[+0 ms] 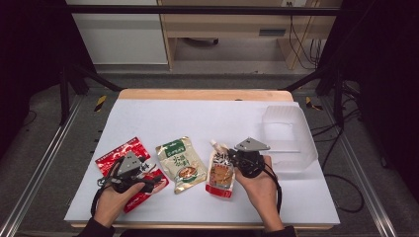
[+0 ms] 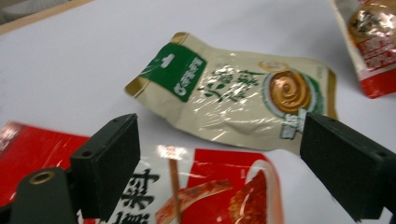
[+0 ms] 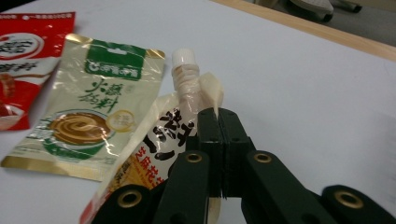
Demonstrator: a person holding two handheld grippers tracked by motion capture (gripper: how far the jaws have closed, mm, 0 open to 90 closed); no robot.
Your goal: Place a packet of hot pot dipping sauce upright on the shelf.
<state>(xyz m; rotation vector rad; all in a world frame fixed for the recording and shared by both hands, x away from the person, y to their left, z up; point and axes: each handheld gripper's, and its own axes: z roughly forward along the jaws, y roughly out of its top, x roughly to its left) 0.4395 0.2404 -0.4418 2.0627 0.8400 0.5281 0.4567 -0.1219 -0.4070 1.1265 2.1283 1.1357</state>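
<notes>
A spouted sauce pouch (image 1: 221, 175) with a white cap (image 3: 183, 58) lies right of centre. My right gripper (image 1: 228, 158) is shut on its top edge just beside the spout, and that end is raised off the table; in the right gripper view the jaws (image 3: 218, 119) press flat together on the pouch's (image 3: 163, 135) upper corner. My left gripper (image 1: 154, 174) hovers open over a red snack packet (image 1: 118, 152). In the left gripper view its jaws (image 2: 219, 154) stand wide apart above the red packet (image 2: 219, 186), holding nothing. A beige and green seasoning packet (image 1: 181, 164) lies between the two.
A clear plastic tub (image 1: 289, 138) stands at the right of the white table cover (image 1: 197, 118), just beyond my right hand. The beige packet (image 2: 233, 93) lies flat ahead of my left jaws. The table's wooden far edge (image 1: 202, 94) runs behind.
</notes>
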